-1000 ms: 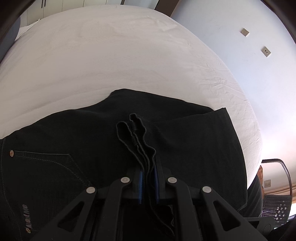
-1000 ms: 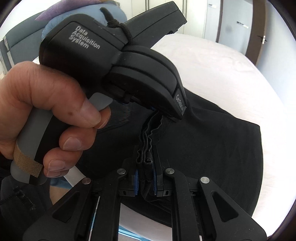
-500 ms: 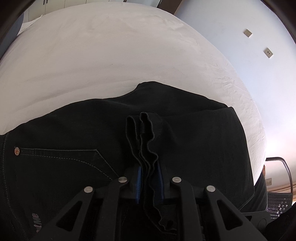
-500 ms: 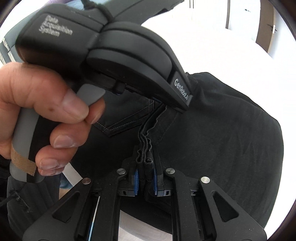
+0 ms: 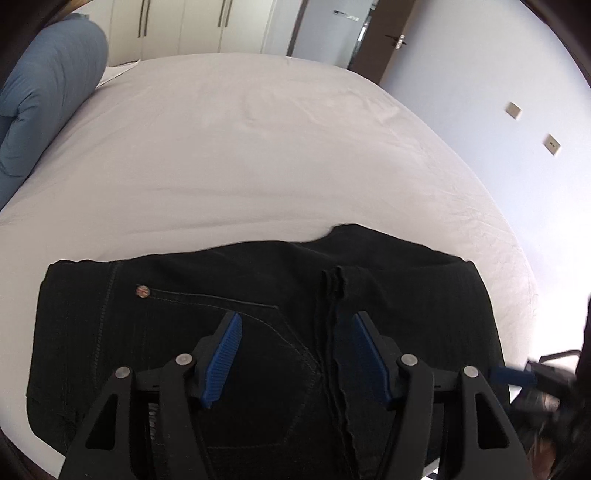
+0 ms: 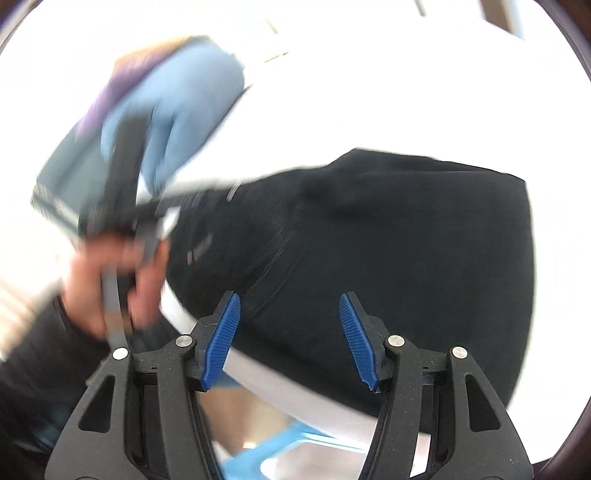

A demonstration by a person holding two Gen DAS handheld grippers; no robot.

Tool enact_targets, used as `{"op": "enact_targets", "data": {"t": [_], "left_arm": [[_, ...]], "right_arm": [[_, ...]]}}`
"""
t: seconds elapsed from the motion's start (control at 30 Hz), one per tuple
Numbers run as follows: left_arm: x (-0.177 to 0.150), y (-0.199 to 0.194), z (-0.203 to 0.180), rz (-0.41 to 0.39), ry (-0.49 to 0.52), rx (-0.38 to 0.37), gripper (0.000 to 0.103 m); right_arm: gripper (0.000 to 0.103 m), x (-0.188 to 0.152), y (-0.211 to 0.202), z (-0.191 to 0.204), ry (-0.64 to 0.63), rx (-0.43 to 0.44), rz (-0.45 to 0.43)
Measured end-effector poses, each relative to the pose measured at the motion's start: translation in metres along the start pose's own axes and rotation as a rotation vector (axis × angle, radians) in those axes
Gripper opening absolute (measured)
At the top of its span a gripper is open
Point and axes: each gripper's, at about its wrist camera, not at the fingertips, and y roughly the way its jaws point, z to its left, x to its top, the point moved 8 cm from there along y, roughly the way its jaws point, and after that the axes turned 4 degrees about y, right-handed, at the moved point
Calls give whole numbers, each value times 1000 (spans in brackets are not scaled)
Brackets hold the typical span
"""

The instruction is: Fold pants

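Note:
The black pants [image 5: 258,332] lie folded in a compact block at the near edge of the white bed [image 5: 240,147]. A back pocket with a rivet shows on top, and the leg hems [image 5: 332,314] lie across the fold. My left gripper [image 5: 295,325] is open and empty just above the pants. In the blurred right wrist view the pants [image 6: 388,240] lie ahead. My right gripper [image 6: 290,306] is open and empty over their near edge. The left hand and its gripper [image 6: 122,236] show at the left there.
A blue pillow [image 5: 40,92] lies at the bed's far left and shows in the right wrist view [image 6: 177,110] too. White wardrobes [image 5: 192,22] and a door stand beyond the bed. A wall with sockets [image 5: 532,125] runs along the right. A chair [image 5: 554,376] stands at the bed's right corner.
Both grippers have opened and let go of the pant hems, which now lie on the folded pants. Both have pulled back. The right wrist view is blurred by motion.

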Motion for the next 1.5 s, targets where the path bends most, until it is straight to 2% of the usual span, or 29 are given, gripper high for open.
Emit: {"op": "enact_targets", "data": {"t": [0.1, 0.2, 0.23, 0.33, 0.47, 0.5, 0.6, 0.67, 0.77, 0.97, 1.1, 1.17, 1.27, 1.37, 1.5], "left_arm": [[-25, 12, -29, 44, 69, -19, 64], [-56, 31, -36, 127, 51, -31, 64], [-62, 31, -36, 125, 52, -24, 64], [-74, 27, -41, 118, 91, 15, 64], [-84, 25, -43, 117, 91, 16, 64], [-85, 24, -43, 120, 86, 15, 64], [-86, 23, -41, 128, 84, 17, 64], [-84, 26, -42, 131, 88, 20, 65], [-87, 25, -42, 133, 87, 19, 65], [-97, 17, -38, 126, 73, 16, 65], [-92, 23, -34, 120, 70, 20, 65], [-95, 20, -38, 117, 66, 21, 65], [-99, 17, -42, 111, 60, 23, 65], [-103, 13, -41, 107, 47, 23, 65], [-108, 7, -37, 94, 28, 24, 65]], "right_arm": [[55, 31, -14, -44, 143, 113, -14], [55, 69, -6, -87, 231, 168, 5], [55, 74, -3, -97, 257, 194, 15], [55, 83, 12, -117, 289, 229, 59], [53, 89, 46, -155, 351, 223, 111], [51, 92, 55, -170, 375, 212, 107], [51, 92, 75, -189, 416, 267, 84], [51, 83, 80, -194, 414, 293, 99], [51, 57, 70, -177, 376, 339, 141], [53, -11, 33, -143, 321, 409, 244], [53, -44, 9, -115, 257, 393, 314], [55, -37, -8, -106, 233, 414, 282], [55, -6, -24, -102, 209, 457, 196], [55, 28, -12, -110, 223, 464, 174], [55, 64, 34, -151, 366, 353, 155]]}}
